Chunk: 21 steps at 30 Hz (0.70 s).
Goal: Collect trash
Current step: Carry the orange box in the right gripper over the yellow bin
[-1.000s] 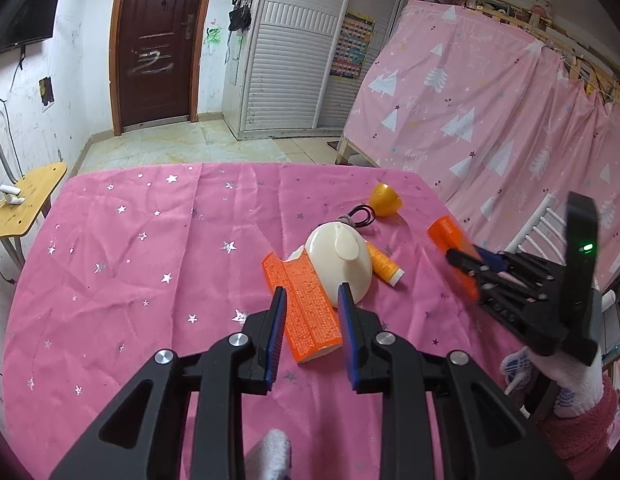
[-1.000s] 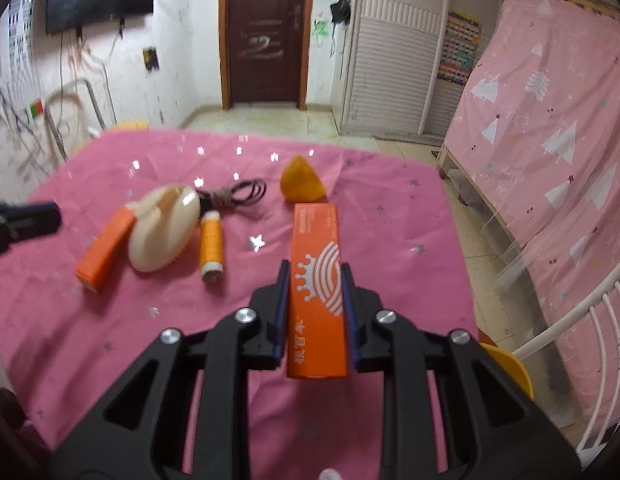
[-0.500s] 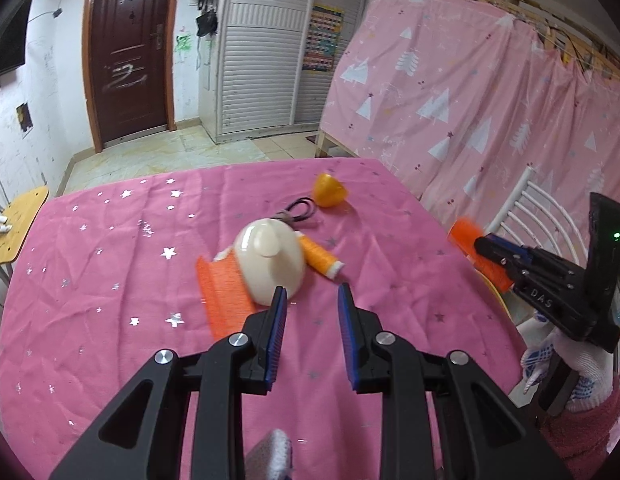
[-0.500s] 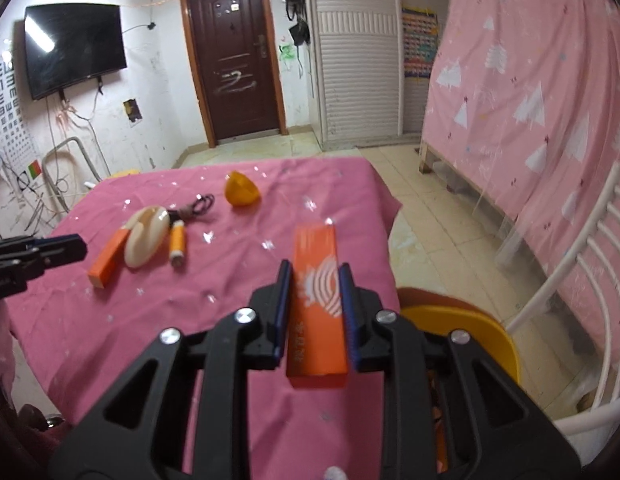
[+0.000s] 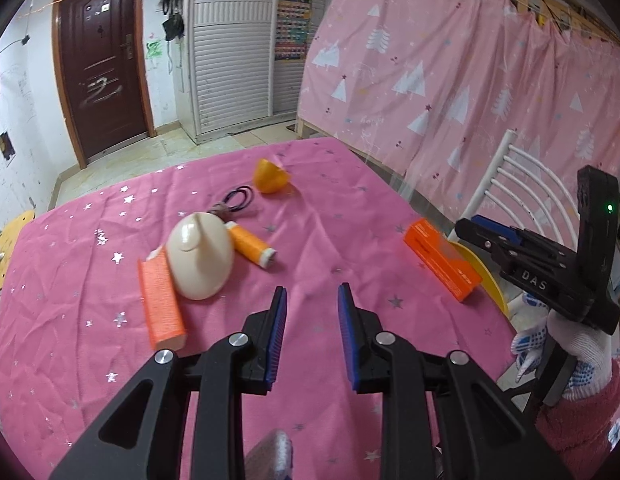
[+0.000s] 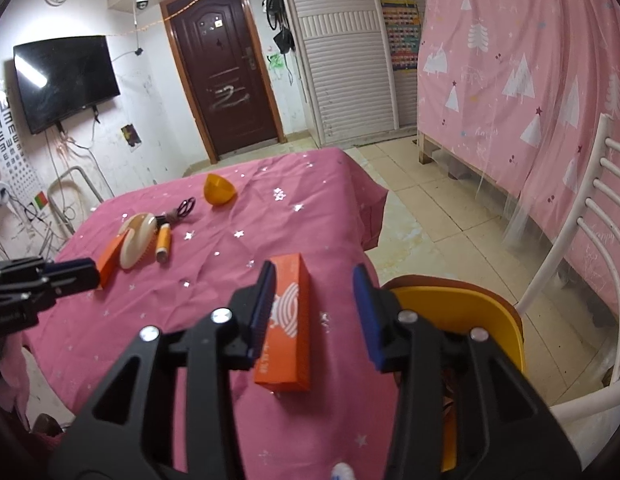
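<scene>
Orange box sits between the jaws of the right gripper, long axis running forward along the fingers. It lies against the left pad; the right pad stands clear of it. The jaws have just been opening, so the box is released, not clamped. It hangs at the edge of the pink table. The yellow bin is just beside it, lower and to the right in the right wrist view. Likely step: dropping the box in the bin. Risk: it looks nearer the cloth than the bin mouth.

Left gripper is nearly closed and empty, over the cloth. It is the nearer hand to the second orange box, cream oval and orange spool.
</scene>
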Motion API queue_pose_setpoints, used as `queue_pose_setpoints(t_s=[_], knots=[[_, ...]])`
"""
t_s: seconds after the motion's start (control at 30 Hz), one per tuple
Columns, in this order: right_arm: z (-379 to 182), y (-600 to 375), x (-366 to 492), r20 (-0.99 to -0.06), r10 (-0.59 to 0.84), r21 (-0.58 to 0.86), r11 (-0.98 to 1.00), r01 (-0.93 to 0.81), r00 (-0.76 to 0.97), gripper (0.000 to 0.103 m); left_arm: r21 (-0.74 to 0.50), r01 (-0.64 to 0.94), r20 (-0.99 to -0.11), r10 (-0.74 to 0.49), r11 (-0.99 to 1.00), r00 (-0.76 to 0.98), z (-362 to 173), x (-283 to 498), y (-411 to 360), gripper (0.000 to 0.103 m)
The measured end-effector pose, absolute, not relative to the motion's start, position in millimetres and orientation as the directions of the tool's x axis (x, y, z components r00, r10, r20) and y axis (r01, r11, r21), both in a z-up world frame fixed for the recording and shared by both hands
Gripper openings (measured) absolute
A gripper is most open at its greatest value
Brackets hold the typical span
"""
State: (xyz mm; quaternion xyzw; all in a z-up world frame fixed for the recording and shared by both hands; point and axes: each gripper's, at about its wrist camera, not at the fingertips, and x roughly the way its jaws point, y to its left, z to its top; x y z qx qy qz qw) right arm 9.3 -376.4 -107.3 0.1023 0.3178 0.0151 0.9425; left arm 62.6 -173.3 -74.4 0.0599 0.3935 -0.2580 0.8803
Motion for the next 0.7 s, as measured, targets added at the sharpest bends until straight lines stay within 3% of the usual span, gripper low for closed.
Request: queue_pose_setpoints(t_s=[0.37,0.4,0.47,0.7], knots=[[-112.5,-384.5,8.7,-0.6,0.099,0.217,0.975,0.042,0.794,0.038,-0.096,0.519,-0.733,-0.413,0.849,0.54,-77.6,60.2,-187.3,0.018],[-113.0,-384.7,9.1,-0.601,0.101,0.219,0.975,0.042,0.793,0.039,-0.096,0.52,-0.734,-0.413,0.849,0.539,-77.5,60.3,-187.7,0.018],[-112.9,-384.1,9.0,-0.6,0.104,0.223,0.974,0.041,0.793,0.056,-0.095,0.522,-0.734,-0.414,0.848,0.538,-77.7,59.9,-189.1,0.018],[-112.7,-389.0,8.8,-0.596,0.096,0.229,0.972,0.054,0.797,0.057,-0.088,0.529,-0.741,-0.41,0.844,0.531,-80.3,59.8,-194.4,0.018]])
